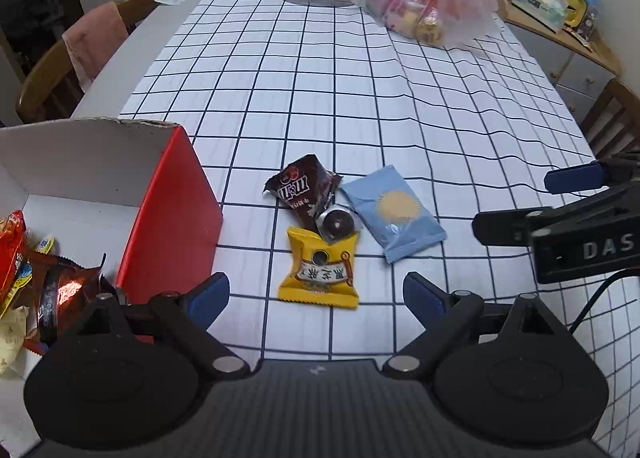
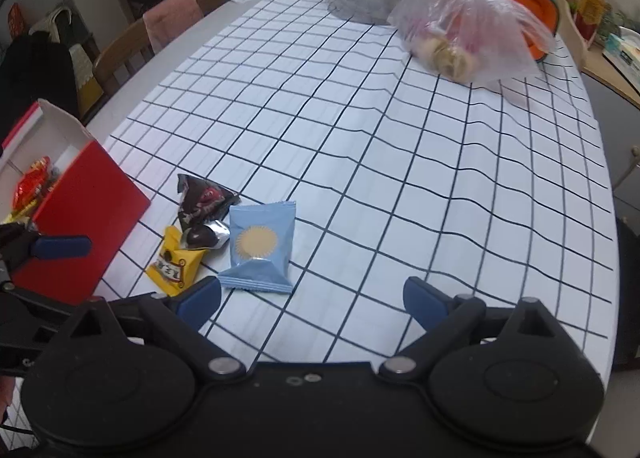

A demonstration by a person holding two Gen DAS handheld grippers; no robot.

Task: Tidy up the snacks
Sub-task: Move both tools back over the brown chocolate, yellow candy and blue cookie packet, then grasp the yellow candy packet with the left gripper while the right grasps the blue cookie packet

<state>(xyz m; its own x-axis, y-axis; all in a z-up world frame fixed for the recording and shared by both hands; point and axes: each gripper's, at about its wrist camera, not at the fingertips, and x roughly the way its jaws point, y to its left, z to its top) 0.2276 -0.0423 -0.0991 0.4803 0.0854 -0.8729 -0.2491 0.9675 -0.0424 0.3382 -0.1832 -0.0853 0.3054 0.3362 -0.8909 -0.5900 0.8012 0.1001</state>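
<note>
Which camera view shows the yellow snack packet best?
The left wrist view: the yellow snack packet lies centred and whole, print facing the camera. In the right wrist view it sits low and leftward, partly hidden behind the hand-held gripper.

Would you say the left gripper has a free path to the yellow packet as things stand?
Probably yes. The left gripper is open with the yellow packet right between its fingers. Only the foil-wrapped chocolate overlaps the packet's far corner; the red box sits clear to the side.
</note>
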